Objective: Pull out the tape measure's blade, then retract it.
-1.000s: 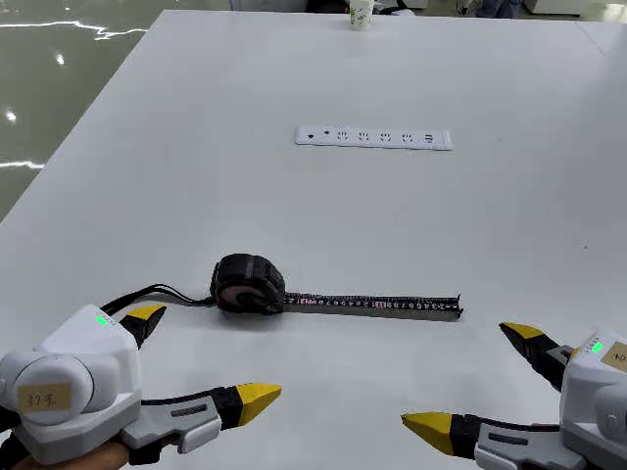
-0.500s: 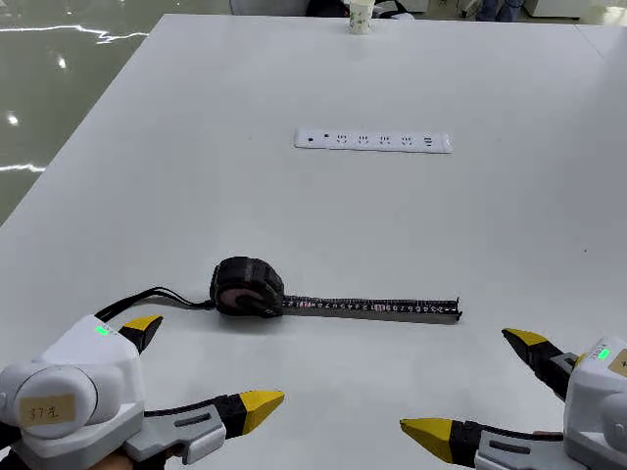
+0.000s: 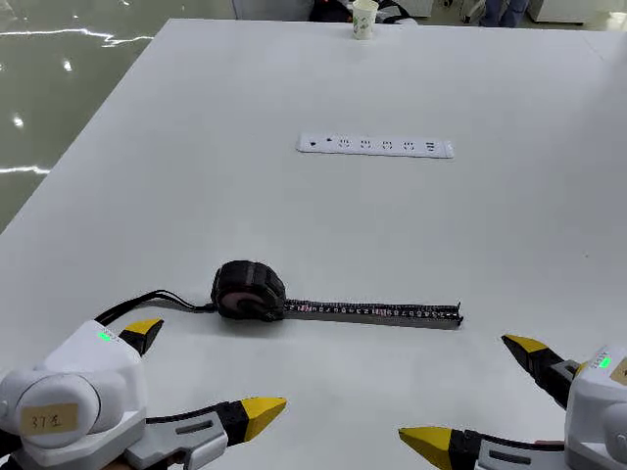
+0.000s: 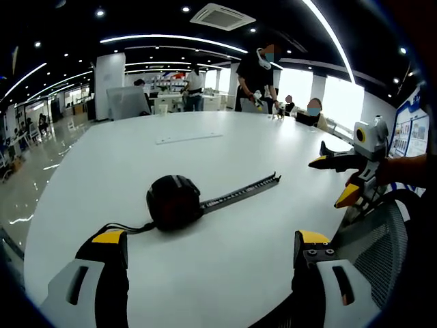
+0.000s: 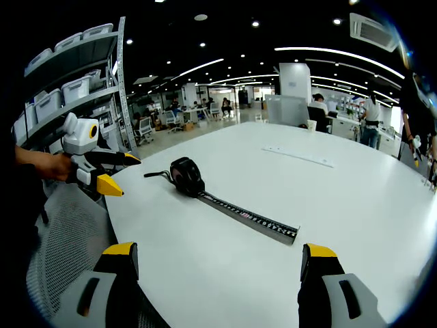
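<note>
Two empty tongs, tape measure (image 3: 249, 290) lying ahead between them.
The left tongs (image 3: 208, 364) spread wide, gripping nothing; just beyond them the tape measure rests on the surface (image 3: 294, 196), blade (image 3: 377, 313) run out rightward, ending ahead of the wide-open, empty right tongs (image 3: 470, 390).

Large white table (image 3: 196, 196) in an open-plan room. The glossy grey-green floor (image 3: 49, 78) to its left reflects the overhead lights. The ceiling is dark, with long curved light strips (image 4: 171, 36), small spotlights and a square air vent (image 4: 217, 15), and bright windows (image 4: 338, 102) line the far right side. In the right gripper view, metal shelving (image 5: 72, 102) at the left holds pale storage bins (image 5: 83, 87).
</note>
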